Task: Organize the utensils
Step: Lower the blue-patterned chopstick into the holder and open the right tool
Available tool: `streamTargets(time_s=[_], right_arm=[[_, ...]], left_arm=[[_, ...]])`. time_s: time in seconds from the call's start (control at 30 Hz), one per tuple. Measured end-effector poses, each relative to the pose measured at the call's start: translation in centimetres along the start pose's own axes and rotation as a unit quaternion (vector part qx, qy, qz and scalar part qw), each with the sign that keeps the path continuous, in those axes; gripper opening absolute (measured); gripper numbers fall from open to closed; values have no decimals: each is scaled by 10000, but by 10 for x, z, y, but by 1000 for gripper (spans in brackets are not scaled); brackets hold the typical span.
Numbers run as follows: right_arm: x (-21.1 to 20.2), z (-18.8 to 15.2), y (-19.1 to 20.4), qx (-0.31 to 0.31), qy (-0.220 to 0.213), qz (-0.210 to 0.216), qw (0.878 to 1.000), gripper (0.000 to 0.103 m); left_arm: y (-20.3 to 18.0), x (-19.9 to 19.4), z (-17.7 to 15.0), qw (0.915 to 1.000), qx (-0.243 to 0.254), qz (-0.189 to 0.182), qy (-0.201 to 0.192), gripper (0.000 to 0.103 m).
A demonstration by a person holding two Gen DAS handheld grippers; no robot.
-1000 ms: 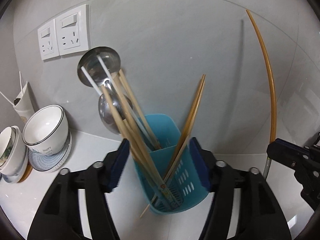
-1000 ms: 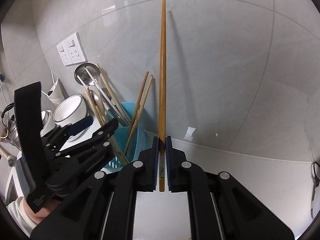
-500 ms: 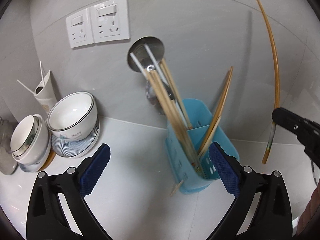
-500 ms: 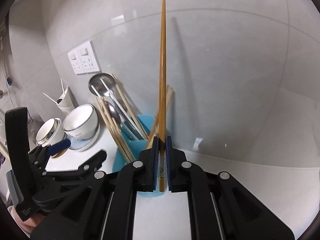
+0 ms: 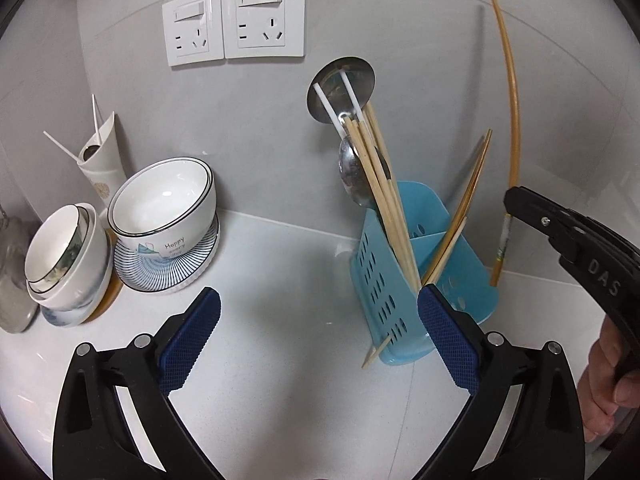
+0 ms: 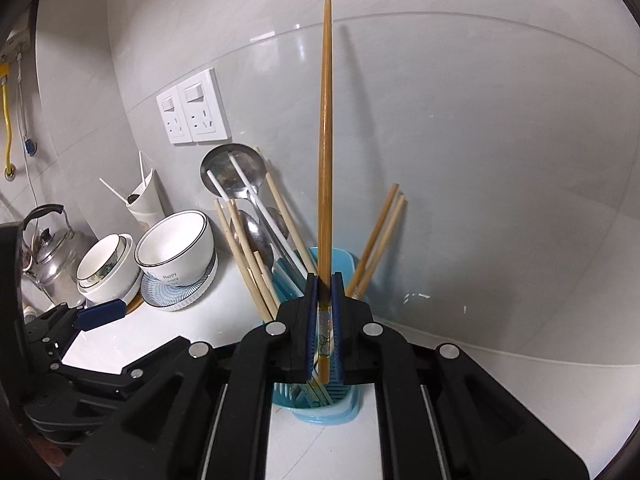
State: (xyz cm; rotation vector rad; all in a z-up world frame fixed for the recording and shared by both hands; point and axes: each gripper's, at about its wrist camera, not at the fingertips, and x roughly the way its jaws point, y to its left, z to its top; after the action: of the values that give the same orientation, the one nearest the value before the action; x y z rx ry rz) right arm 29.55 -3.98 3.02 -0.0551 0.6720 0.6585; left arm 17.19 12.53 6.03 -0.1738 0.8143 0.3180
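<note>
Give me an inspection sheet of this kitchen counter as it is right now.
Surface: white counter, dry-looking.
Job's things: blue utensil holder with light chopsticks, ladle and spoon; dark chopstick held upright above it.
Clutter: stacked bowls, white cup, kettle.
Grippers: left gripper open, empty; right gripper shut on the dark chopstick.
Cables: yellow hose on the far wall.
Surroundings: grey tiled wall, two sockets.

Grey tiled wall [image 5: 400, 32] with two white sockets [image 5: 234, 20], above a glossy white countertop [image 5: 280, 280].
</note>
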Motion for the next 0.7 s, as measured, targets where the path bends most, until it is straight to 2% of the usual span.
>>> streamTargets(time_s=[0.27, 0.47, 0.5, 0.53, 0.67, 0.7], right_arm=[[27, -2, 1, -36, 163, 102, 9998, 6], [48, -2, 2, -102, 357, 111, 9992, 9], [48, -3, 1, -101, 356, 103, 9993, 12], [46, -4, 1, -108, 351, 97, 9993, 20], [34, -5, -2, -111, 295, 91, 9995, 41], [28, -6, -3, -124, 257, 54, 9996, 49]], left_arm=[[7, 1, -3, 9998, -59, -172, 125, 97], [13, 4, -1, 9997, -125, -137, 173, 97], [13, 4, -1, 9997, -115, -138, 175, 97], [13, 4, -2, 9997, -113, -147, 177, 97], [11, 3, -2, 9997, -81, -153, 160, 97], [10, 2, -3, 9997, -69, -161, 149, 97]])
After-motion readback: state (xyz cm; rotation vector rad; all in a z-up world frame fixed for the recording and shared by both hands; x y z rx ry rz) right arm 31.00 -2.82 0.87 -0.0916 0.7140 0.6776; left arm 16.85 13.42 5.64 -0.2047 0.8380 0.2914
